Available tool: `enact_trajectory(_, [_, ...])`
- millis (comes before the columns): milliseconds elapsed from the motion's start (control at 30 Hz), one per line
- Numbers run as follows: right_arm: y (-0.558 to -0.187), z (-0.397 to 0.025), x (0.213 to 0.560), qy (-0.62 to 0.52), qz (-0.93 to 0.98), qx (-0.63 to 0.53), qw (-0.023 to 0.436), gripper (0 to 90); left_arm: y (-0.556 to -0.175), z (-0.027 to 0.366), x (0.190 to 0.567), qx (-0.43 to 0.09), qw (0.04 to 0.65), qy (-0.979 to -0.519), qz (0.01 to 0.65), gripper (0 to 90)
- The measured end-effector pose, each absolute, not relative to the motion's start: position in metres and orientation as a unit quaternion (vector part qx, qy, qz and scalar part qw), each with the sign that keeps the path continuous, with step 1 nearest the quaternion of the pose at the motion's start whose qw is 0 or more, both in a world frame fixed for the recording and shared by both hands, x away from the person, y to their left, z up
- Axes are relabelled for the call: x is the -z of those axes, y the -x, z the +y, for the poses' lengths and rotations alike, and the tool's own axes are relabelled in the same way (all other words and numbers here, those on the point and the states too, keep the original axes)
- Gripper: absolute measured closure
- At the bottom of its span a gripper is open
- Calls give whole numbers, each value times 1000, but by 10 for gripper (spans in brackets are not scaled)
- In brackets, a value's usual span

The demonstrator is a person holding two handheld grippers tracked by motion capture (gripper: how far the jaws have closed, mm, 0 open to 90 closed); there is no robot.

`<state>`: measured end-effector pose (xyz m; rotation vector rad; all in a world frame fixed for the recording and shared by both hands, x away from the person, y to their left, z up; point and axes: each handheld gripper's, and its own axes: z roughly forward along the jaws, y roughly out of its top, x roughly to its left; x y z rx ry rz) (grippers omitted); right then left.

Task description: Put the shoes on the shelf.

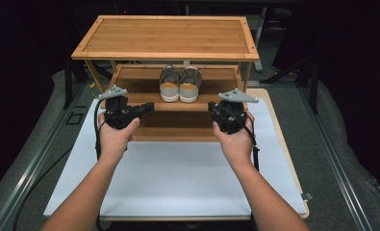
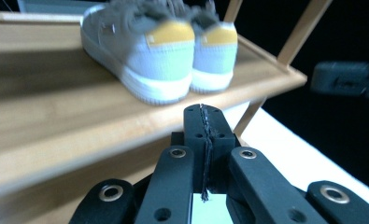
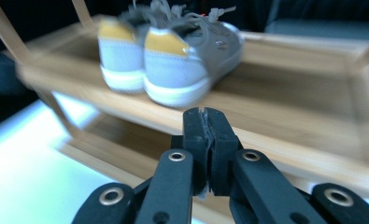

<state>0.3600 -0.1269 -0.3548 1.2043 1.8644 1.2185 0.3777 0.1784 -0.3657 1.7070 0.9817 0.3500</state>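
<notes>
Pair of grey shoes [image 1: 180, 84], heels toward the person, side by side on the middle shelf of the wooden rack [image 1: 168, 53]. Left hand-held gripper [image 1: 146, 108] and right hand-held gripper [image 1: 214, 109], jaws pressed together and empty, hover near the shelf's front edge, either side of the shoes.

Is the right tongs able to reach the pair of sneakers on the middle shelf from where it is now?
Probably yes. The right tongs sit shut in front of the shelf, heels of the sneakers facing them with nothing between. They would need to open first.
</notes>
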Motion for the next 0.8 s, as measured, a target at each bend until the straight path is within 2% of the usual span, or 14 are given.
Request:
enact_trajectory(67, [-348, -122, 358, -426, 715, -434, 344, 880, -372, 179, 371, -147, 535, -726, 407, 888])
enact_trajectory(267, [-330, -123, 381, -410, 736, -448, 300, 883, -351, 193, 392, -140, 534, -733, 397, 868])
enact_trajectory(333, [-328, -124, 386, -417, 735, -444, 298, 883, -346, 195, 397, -137, 535, -732, 398, 867])
enact_trajectory(433, [-321, -133, 405, -441, 729, -454, 261, 883, -334, 201, 413, -134, 525, -743, 392, 853])
enact_trajectory(800, [-293, -147, 447, -469, 721, -460, 221, 874, -313, 217, 457, -130, 487, -767, 398, 823])
